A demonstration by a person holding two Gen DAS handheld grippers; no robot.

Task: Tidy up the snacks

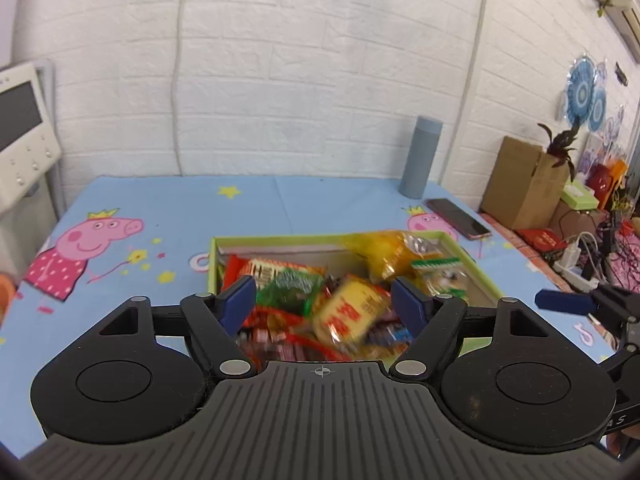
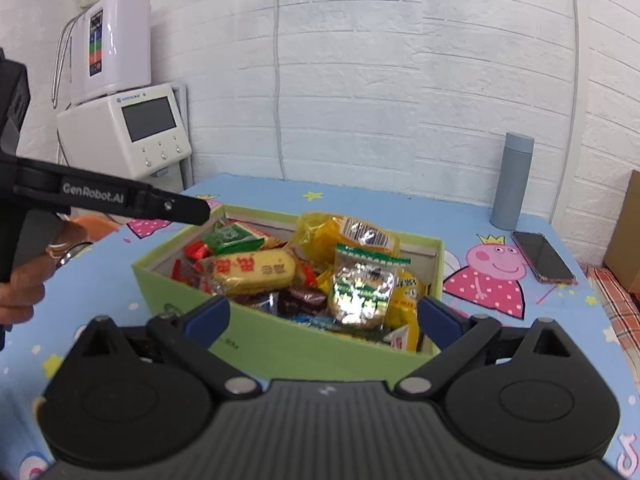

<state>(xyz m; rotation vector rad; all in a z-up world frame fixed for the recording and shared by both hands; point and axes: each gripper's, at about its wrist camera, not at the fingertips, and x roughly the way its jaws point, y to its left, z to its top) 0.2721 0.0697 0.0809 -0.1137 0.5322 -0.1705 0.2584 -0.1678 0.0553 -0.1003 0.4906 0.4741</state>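
Both left gripper (image 1: 323, 307) and right gripper (image 2: 325, 317) jaws spread wide, holding nothing, above green box (image 2: 280, 344) of snacks (image 2: 256, 272) on surface (image 1: 168, 208).

The room is bright with soft, even light. The snacks (image 1: 320, 300) look blurry. Shiny wrappers (image 2: 360, 284) glare. Walls bend and the corners go dark.

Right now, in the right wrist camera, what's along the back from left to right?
White machine with a screen → green snack box → grey-blue bottle → phone → cardboard box.
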